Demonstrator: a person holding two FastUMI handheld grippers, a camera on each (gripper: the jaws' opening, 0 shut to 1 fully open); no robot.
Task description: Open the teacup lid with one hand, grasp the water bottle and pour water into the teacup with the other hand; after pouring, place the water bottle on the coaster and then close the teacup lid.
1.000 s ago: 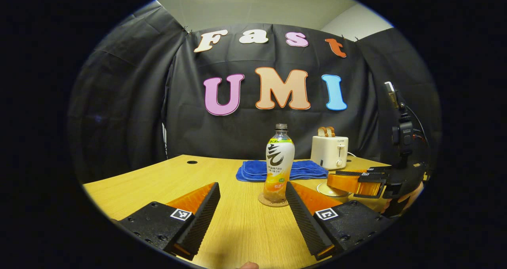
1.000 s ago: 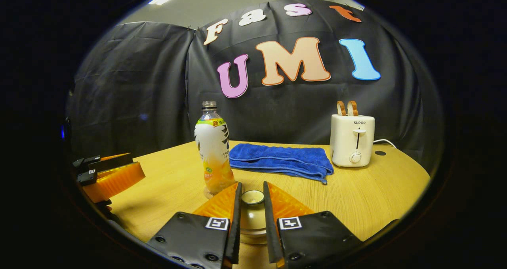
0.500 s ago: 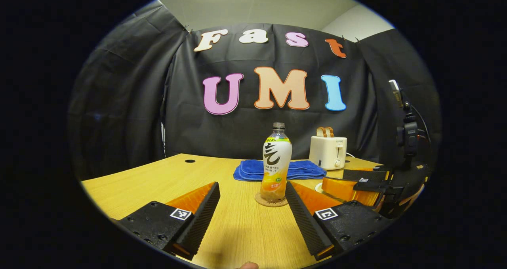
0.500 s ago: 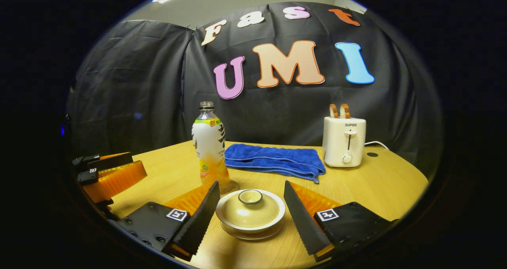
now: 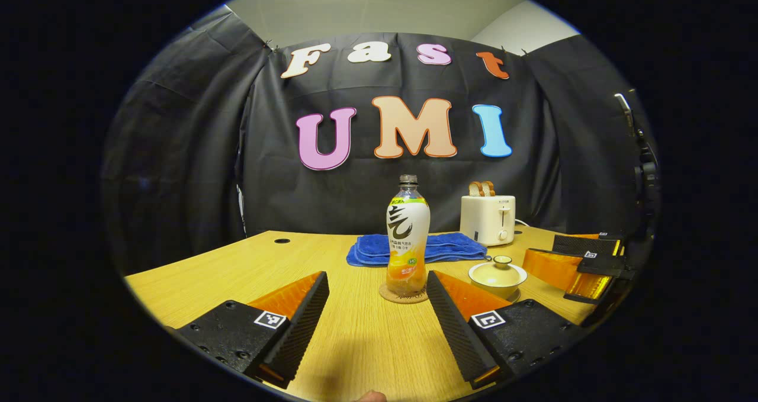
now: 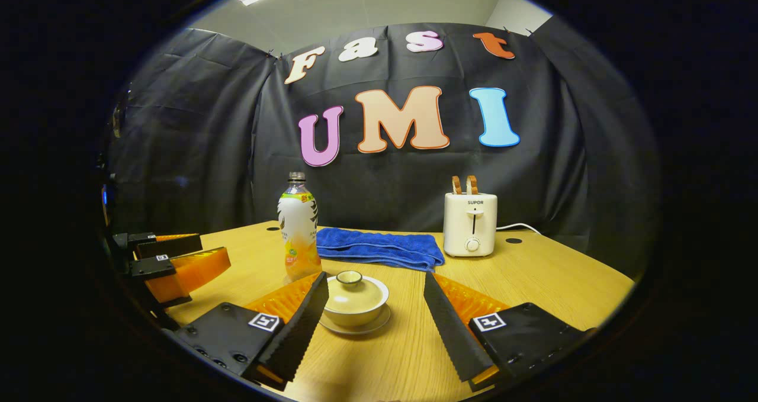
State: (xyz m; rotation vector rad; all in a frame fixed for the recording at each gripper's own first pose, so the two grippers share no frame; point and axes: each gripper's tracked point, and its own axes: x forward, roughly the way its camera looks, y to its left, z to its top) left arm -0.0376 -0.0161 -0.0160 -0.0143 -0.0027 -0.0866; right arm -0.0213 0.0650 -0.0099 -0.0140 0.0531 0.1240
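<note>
Wood-grain tabletop [image 6: 533, 283] carries a folded blue terry towel [image 6: 379, 248], boxy white toaster [image 6: 471, 224], plastic water bottle [image 5: 407, 236] upright on its round cork coaster [image 5: 404, 295], and lidded ceramic teacup [image 6: 354, 298]. Left tongs [image 5: 379, 313] and right tongs [image 6: 373, 322] both spread, gripping nothing.

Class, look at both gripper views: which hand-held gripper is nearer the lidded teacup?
Right. The right hand-held gripper opens straight toward the teacup; the left hand-held gripper faces the water bottle, the teacup off to its right.
</note>
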